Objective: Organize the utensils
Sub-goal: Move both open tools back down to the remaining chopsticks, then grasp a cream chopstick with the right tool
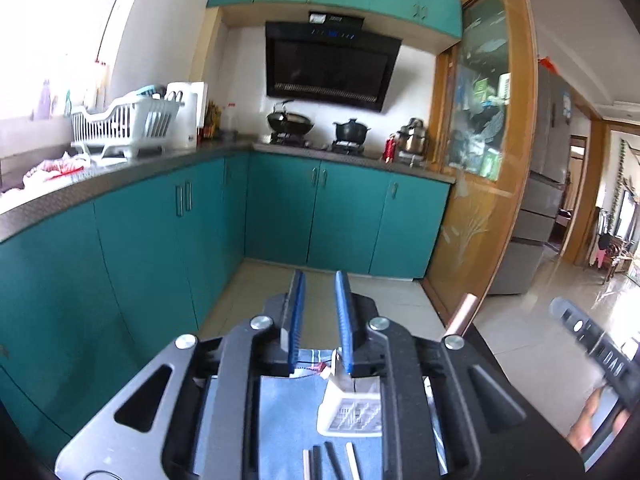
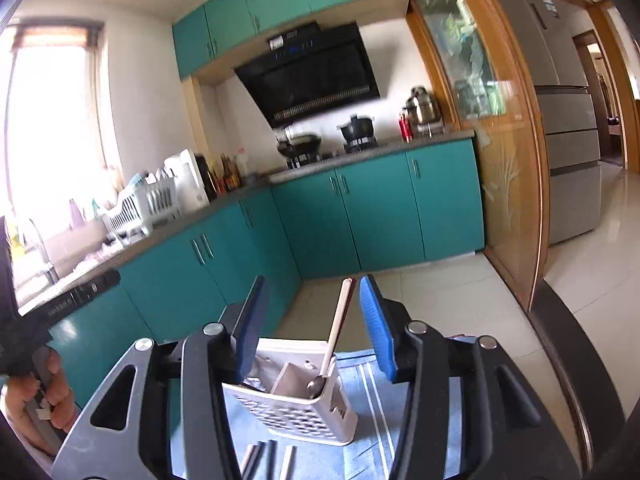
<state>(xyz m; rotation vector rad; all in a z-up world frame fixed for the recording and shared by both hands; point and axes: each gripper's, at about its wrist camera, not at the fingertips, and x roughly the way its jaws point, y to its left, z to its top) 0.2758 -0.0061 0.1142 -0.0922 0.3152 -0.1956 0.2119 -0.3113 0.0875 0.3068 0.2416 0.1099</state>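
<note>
A: Right wrist view, nearest first: what lies on the blue cloth (image 2: 372,408)?

B: Several sticks (image 2: 264,460) at the bottom edge, dark and pale, lying flat. Behind them stands a white caddy (image 2: 296,408) with slotted walls and dividers.

A: What's in it?

B: A spoon (image 2: 334,344), bowl down in the right compartment, pale handle leaning up between the right gripper's (image 2: 312,296) blue pads. The jaws stand apart, released, pressing on nothing.

A: And the left gripper (image 1: 320,288)?

B: Narrowly parted, empty, above the same caddy.

A: Farther back?

B: A dish rack (image 1: 120,124) on the counter (image 1: 132,168); a wok (image 1: 290,120) and pot (image 1: 350,130) on the stove.
</note>
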